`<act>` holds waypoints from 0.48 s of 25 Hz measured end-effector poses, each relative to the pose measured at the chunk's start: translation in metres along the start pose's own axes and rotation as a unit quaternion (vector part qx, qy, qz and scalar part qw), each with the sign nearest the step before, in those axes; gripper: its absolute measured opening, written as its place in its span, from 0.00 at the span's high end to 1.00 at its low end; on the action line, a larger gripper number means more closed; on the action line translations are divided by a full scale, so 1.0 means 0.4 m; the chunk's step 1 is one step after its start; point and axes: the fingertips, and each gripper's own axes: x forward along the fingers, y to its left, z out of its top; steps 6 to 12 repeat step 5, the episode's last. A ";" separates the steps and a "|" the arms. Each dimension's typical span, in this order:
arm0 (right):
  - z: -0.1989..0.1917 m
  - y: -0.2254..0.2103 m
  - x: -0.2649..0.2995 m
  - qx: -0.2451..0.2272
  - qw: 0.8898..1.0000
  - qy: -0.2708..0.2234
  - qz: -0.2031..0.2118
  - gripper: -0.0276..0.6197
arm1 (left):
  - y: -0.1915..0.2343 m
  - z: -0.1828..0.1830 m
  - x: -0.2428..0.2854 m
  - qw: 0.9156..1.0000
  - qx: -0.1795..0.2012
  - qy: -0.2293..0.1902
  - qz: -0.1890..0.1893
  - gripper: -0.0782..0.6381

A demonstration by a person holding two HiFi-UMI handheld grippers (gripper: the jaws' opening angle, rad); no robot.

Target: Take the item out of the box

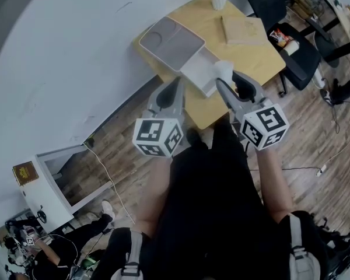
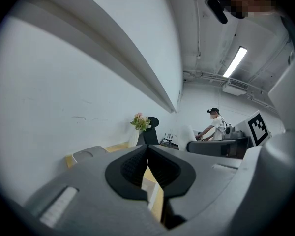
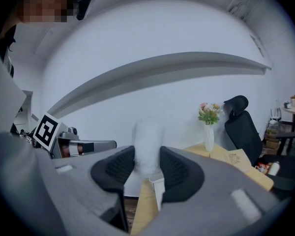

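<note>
Ceiling lamp [image 2: 234,62] only in left gripper view – left tool [image 2: 147,149] closed, right tool [image 3: 147,157] clamped on white item [image 3: 148,134].

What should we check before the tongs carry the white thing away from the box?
1. Right tongs squeezing the white item on both sides: ok.
2. Item lifted fully clear of the box: cannot tell; in the head view it sits at the box's right edge.
3. Left tongs shut, empty and not over the box: ok.
4. Tray out of the way, on the box's far-left side: ok.
5. Bare table to the right for putting the item down: ok.
</note>
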 end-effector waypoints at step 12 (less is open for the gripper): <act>-0.006 0.006 -0.001 -0.006 1.000 0.000 0.001 0.71 | 0.003 -0.002 -0.007 1.000 0.000 0.000 0.000 0.88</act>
